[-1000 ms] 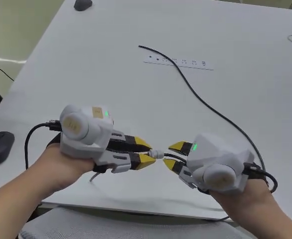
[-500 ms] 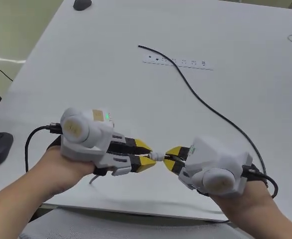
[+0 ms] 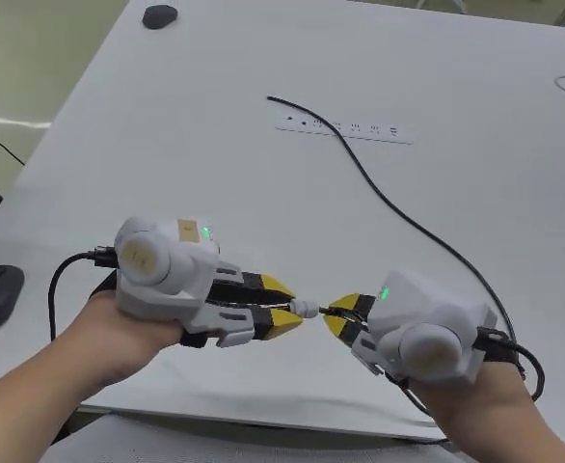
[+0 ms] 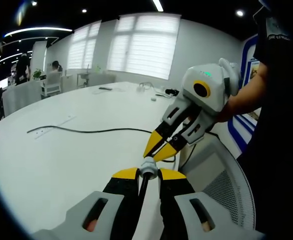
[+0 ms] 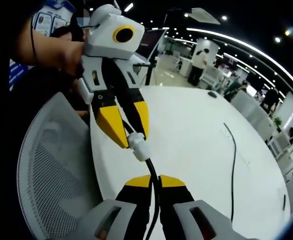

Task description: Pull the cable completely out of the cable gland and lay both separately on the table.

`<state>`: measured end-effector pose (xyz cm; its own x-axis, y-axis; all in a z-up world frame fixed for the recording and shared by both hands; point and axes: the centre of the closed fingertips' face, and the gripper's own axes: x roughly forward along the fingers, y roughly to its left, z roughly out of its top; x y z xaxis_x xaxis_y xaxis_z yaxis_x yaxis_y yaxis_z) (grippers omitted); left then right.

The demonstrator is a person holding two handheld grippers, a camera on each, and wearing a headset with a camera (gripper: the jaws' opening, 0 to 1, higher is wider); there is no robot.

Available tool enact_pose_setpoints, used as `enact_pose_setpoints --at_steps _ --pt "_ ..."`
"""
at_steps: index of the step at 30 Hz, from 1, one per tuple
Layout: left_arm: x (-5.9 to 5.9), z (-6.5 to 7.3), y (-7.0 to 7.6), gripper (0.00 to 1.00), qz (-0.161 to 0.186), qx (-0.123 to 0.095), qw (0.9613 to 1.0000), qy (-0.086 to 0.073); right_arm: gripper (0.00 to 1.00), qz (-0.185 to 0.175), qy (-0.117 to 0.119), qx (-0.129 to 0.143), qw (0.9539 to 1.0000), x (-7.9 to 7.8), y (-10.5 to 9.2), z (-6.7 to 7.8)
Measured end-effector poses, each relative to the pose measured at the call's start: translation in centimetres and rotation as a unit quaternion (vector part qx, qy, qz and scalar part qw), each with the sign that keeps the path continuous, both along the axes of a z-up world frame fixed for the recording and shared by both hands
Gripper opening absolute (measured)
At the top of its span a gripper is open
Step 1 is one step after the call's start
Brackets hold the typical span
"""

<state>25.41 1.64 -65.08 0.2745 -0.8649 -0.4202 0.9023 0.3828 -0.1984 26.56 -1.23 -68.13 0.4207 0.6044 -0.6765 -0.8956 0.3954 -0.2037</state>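
**Well to the near side of the power strip (image 3: 345,127): cable still in gland, pull step in hand**

Nearer the person than the strip, roughly in line w/ it, both grippers meet tip to tip above the table (image 3: 215,183). L gripper (image 3: 288,303) has its jaws pinched on the gland (image 3: 305,309), a small pale fitting that sticks out just past the yellow tips. R gripper (image 3: 336,315) has its jaws pressed on the black cable (image 5: 154,187), tips just beside the gland and, as far as the head view shows, not touching it. Only a short bit of cable shows between the two.

Step, as I read it: the pull-out itself. The cable is still seated and nothing is laid down yet.

Next move prob needs:
- L grip kept firm so the gland can't slip or twist
- R drawn straight away along the cable's own line, no sideways bend at the gland mouth
- maybe a regrip. In the left gripper view a dark line runs back between the L jaws behind the gland. Can't tell if that's cable tail or just the gap, so one stroke may not clear it
- then gland and cable set down apart, on bare table on the near side of the strip
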Motion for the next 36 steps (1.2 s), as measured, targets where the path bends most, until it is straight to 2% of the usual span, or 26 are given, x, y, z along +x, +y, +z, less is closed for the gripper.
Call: enact_pose_setpoints --at_steps 3,7,10,12,17,20,25,31,32,33,35,36 --pt "0.2 0.3 0.0 0.15 0.003 -0.006 1.0000 -0.002 0.00 -0.013 0.006 0.003 0.9999 0.3 -0.6 -0.2" --pt "0.2 0.4 0.0 0.15 0.002 -0.006 1.0000 -0.004 0.00 -0.041 0.033 0.021 0.9984 0.4 -1.3 -0.7" --pt "0.2 0.5 0.0 0.15 0.002 -0.006 1.0000 -0.005 0.00 -0.055 0.039 0.021 0.9975 0.7 -2.0 -1.2" --pt "0.2 0.5 0.0 0.15 0.002 -0.006 1.0000 -0.006 0.00 -0.078 0.061 0.038 0.9943 0.5 -2.3 -1.6" --pt "0.0 0.5 0.0 0.15 0.001 -0.007 1.0000 -0.006 0.00 -0.106 0.078 0.044 0.9903 0.6 -3.5 -2.6" --pt "-0.1 0.6 -0.1 0.15 0.001 -0.010 0.9999 -0.009 0.00 -0.131 0.096 0.053 0.9852 0.5 -4.3 -3.4" --pt "-0.1 0.6 0.0 0.15 0.002 -0.011 0.9999 -0.008 0.00 -0.174 0.127 0.062 0.9746 0.6 -5.8 -5.0" --pt "-0.2 0.6 0.0 0.15 0.001 -0.011 0.9999 -0.009 0.00 -0.222 0.167 0.067 0.9583 0.5 -7.5 -6.7" --pt "-0.2 0.6 0.0 0.15 0.002 -0.012 0.9999 -0.009 0.00 -0.229 0.175 0.068 0.9551 0.4 -7.7 -6.9" --pt "-0.2 0.6 0.0 0.15 0.002 -0.013 0.9999 -0.009 0.00 -0.241 0.189 0.070 0.9493 0.3 -8.0 -7.3" --pt "-0.2 0.7 0.0 0.15 0.001 -0.013 0.9999 -0.010 0.00 -0.254 0.201 0.073 0.9432 0.2 -8.3 -7.8" --pt "-0.2 0.7 0.0 0.15 0.001 -0.014 0.9998 -0.011 0.00 -0.263 0.209 0.076 0.9387 0.1 -8.5 -8.0"
